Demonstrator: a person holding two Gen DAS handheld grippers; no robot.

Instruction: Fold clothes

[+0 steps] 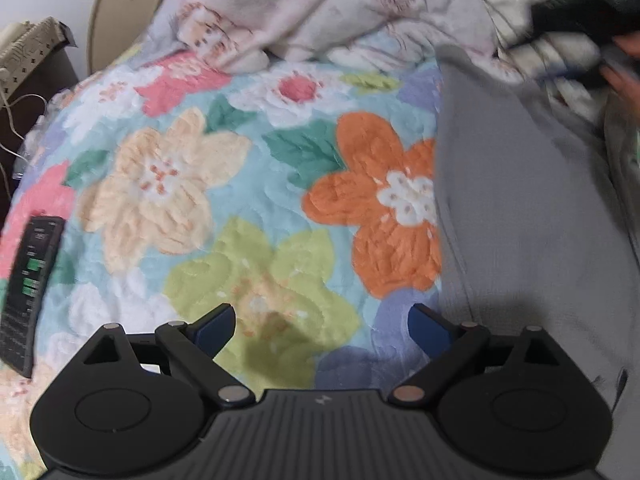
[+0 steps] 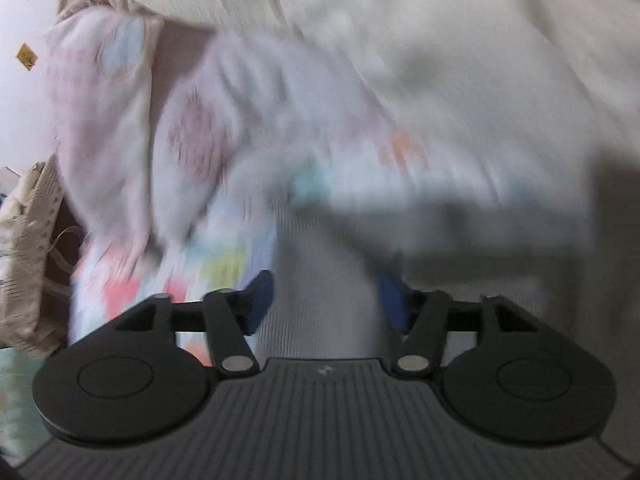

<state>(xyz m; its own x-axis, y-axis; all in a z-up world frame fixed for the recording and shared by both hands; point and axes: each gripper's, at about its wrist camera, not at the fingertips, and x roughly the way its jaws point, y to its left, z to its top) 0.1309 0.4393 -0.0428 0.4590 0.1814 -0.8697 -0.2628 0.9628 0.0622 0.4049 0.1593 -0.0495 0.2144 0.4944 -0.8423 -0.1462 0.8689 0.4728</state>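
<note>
With its jaws spread wide and empty, the left gripper (image 1: 322,326) hovers over the floral blanket (image 1: 208,184) beside a plain grey garment (image 1: 532,216) lying smooth on the bed, while the right gripper (image 2: 326,300), jaws also apart, seems, through heavy blur, to straddle pale cloth.

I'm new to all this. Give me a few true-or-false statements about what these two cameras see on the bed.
1. A grey garment lies on the floral blanket. True.
2. The left gripper is clamped on the garment. False: its fingers are apart, holding nothing.
3. A dark remote control lies at the blanket's left edge. True.
4. The right gripper is fully closed. False: its fingers are spread, pale cloth between them.
</note>
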